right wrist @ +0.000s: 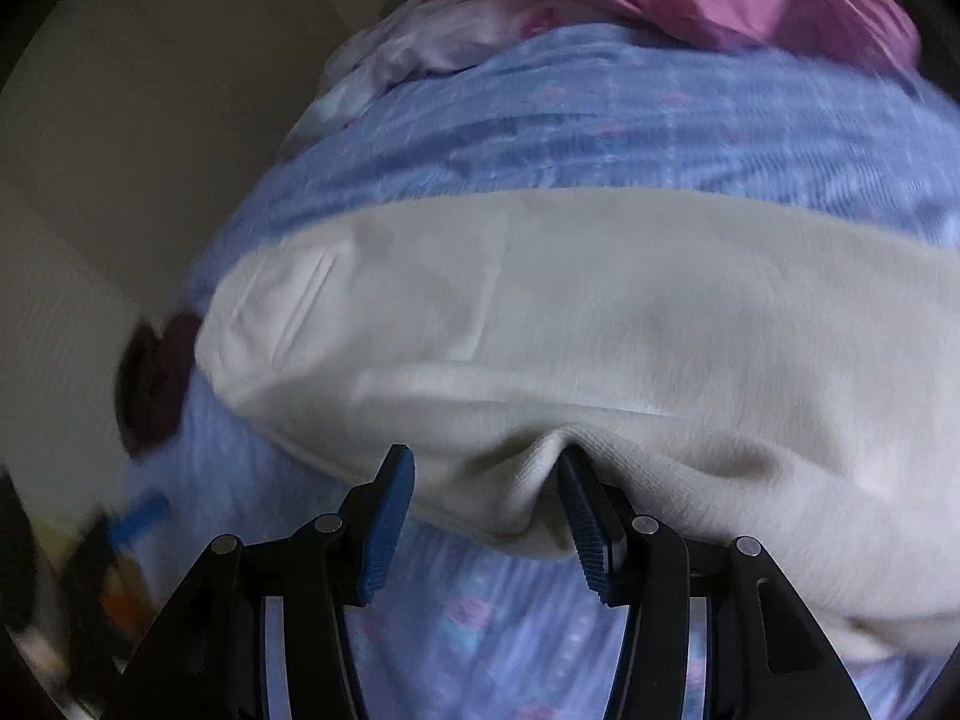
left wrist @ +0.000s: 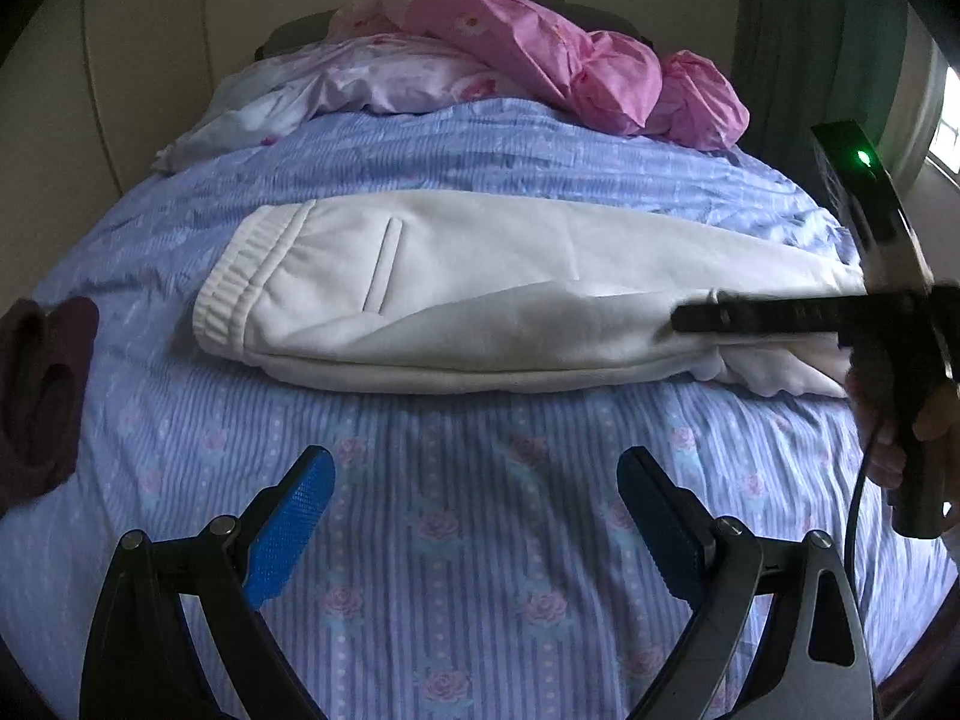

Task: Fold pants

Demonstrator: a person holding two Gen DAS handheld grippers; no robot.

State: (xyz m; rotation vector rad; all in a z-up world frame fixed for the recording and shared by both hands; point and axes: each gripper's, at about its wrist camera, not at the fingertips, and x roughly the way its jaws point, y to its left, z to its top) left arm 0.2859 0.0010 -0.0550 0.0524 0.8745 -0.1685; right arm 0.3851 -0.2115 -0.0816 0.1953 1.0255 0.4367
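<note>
Lying lengthwise across the blue floral bedspread (left wrist: 480, 540), the white pants (left wrist: 456, 294) have one leg over the other. The right gripper (right wrist: 486, 480) stands half-spread at the cloth's near edge, seemingly clamping nothing; the left gripper (left wrist: 474, 480) hovers wide apart, empty.

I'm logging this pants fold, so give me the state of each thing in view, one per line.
White fleece pants: lying lengthwise on the bed, legs stacked, not yet folded across.
Left gripper: open, empty, over the blue floral bedsheet.
Right gripper: jaws apart, pants' near edge bunched between them.
Pink quilt: crumpled at the bed's far end.
</note>
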